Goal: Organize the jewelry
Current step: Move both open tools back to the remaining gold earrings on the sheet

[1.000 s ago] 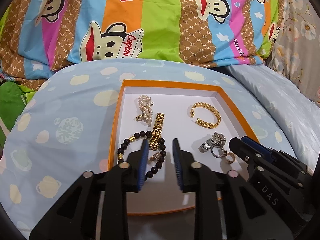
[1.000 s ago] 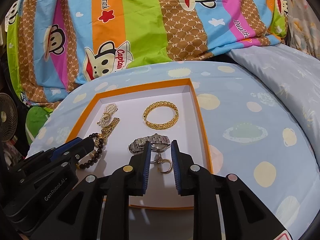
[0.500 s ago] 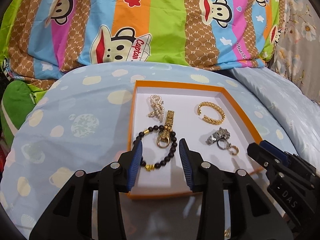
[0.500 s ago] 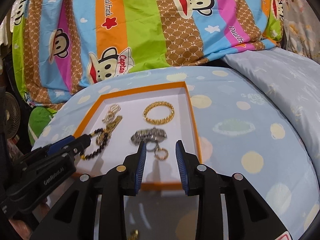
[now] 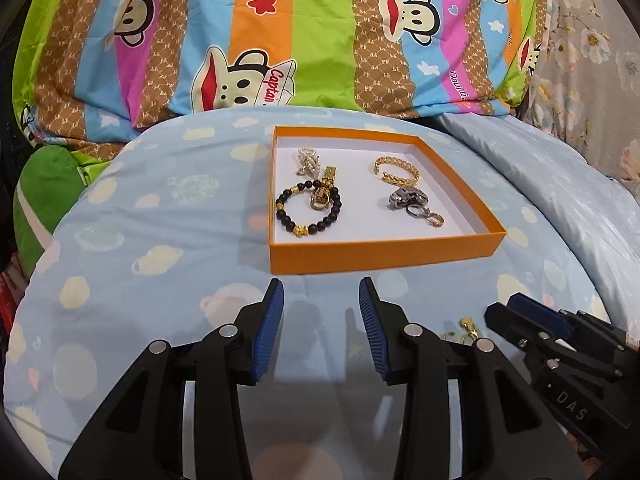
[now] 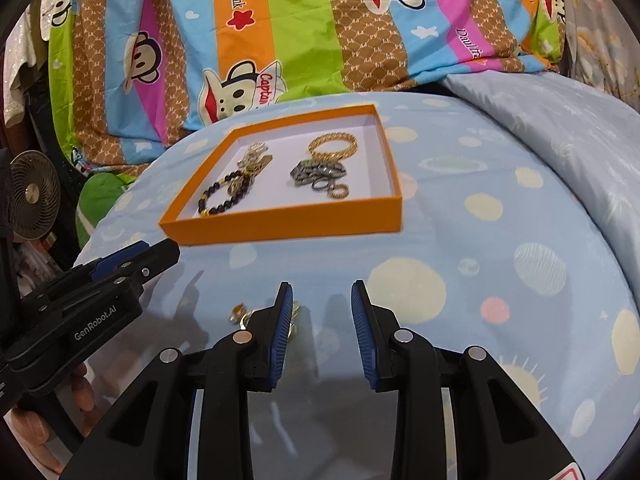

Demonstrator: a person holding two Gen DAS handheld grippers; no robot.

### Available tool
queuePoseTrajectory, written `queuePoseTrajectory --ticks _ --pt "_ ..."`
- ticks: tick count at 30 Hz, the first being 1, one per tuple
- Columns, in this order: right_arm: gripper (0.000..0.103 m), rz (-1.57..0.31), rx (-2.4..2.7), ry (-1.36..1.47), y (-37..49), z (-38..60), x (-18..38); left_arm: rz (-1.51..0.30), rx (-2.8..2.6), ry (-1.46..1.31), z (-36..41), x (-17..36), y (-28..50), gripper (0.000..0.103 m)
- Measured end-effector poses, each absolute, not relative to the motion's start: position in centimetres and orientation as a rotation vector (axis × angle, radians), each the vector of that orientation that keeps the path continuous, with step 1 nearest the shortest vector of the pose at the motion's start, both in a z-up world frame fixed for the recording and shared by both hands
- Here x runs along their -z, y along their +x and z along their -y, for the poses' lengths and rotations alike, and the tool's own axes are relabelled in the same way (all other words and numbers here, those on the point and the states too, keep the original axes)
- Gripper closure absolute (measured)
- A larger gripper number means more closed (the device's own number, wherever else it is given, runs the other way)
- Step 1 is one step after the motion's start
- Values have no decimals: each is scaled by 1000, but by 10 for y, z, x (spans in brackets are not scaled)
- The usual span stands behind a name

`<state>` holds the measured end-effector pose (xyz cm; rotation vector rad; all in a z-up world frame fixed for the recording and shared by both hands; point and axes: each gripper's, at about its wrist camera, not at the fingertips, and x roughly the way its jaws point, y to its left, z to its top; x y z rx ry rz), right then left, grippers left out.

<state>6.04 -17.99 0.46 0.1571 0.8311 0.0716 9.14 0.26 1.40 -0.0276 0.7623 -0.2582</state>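
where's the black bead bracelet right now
The black bead bracelet lies in the orange box, in its near-left part in the left wrist view, ringing the end of the gold watch just below the pearl piece.

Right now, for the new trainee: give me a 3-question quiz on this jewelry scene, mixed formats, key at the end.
1. True or false: the black bead bracelet lies inside the orange box.
2. Multiple choice: the small gold piece outside the box lies
A. on the striped monkey blanket
B. on the blue dotted sheet, beside the right gripper
C. between the fingers of the left gripper
3. Fill in: both grippers are ____ and hold nothing.

Key: 1 true; 2 B; 3 open.
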Motion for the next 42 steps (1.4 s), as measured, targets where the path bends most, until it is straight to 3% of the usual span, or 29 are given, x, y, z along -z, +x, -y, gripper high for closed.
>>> queuePoseTrajectory --ticks 14,20,42 --pt "74 -909 -51 59 63 154 6 -793 240 -28 -3 -10 90 65" --pt "89 -910 -36 36 63 153 6 -796 240 -28 -3 -9 90 65" --pt "89 -861 31 161 46 195 1 -859 353 -18 44 -2 76 65"
